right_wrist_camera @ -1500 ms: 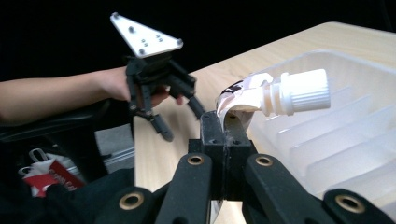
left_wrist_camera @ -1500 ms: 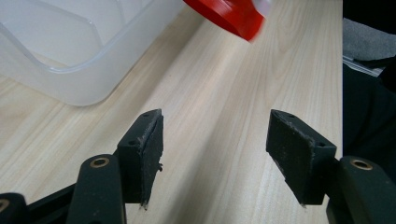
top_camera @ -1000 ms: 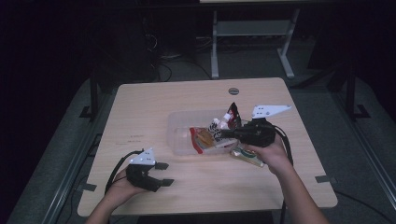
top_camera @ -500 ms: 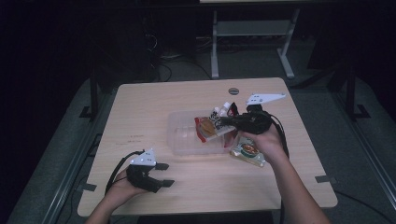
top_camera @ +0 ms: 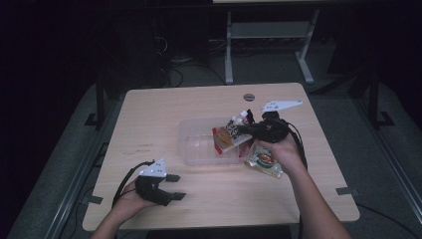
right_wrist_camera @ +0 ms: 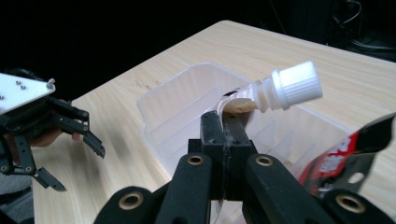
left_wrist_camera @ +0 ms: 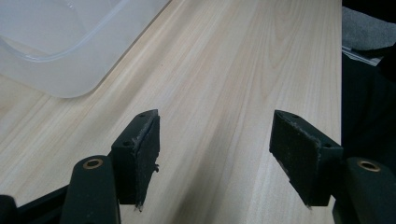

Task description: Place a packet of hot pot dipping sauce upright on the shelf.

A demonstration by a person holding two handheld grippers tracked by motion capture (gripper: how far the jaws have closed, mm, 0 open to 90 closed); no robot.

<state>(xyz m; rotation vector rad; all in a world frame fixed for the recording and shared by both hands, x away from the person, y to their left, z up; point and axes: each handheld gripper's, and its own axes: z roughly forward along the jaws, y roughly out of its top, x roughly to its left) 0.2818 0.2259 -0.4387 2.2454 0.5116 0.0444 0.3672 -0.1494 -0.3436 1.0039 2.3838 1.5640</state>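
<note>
Lower left of high view: left gripper [top_camera: 169, 186] held low over wooden table [top_camera: 149, 124], jaws spread wide, nothing between them. Grey three-cornered plate on top, black cable trailing toward table's near edge. In left gripper view, bare wood grain between the two black pads [left_wrist_camera: 140, 149]; rounded corner of clear plastic bin [left_wrist_camera: 56, 51] at upper left of frame, well apart from the jaws.

Centre of high view: clear plastic bin [top_camera: 196, 149] on table, translucent walls, ribbed floor visible in right gripper view [right_wrist_camera: 182, 116]. Red-and-white snack packet [top_camera: 226, 139] standing tilted inside bin at its right end.

Right of centre: right gripper [top_camera: 244, 130] reaching leftward over bin's right end, jaws closed tight on a spouted pouch [top_camera: 238, 121]. In right gripper view, pouch [right_wrist_camera: 243, 100] pinched at its top just below white screw cap [right_wrist_camera: 292, 86]; cap pointing to upper right of frame, above bin interior. Red packet edge [right_wrist_camera: 336, 158] at lower right of that frame.

Flat food packet [top_camera: 263, 160] lying on table just beside bin's right wall, partly under the right hand [top_camera: 278, 147].

Surroundings: small round grommet [top_camera: 249, 97] near table's far edge. Dark room, grey floor, white metal frame [top_camera: 268, 35] beyond table at top centre.
</note>
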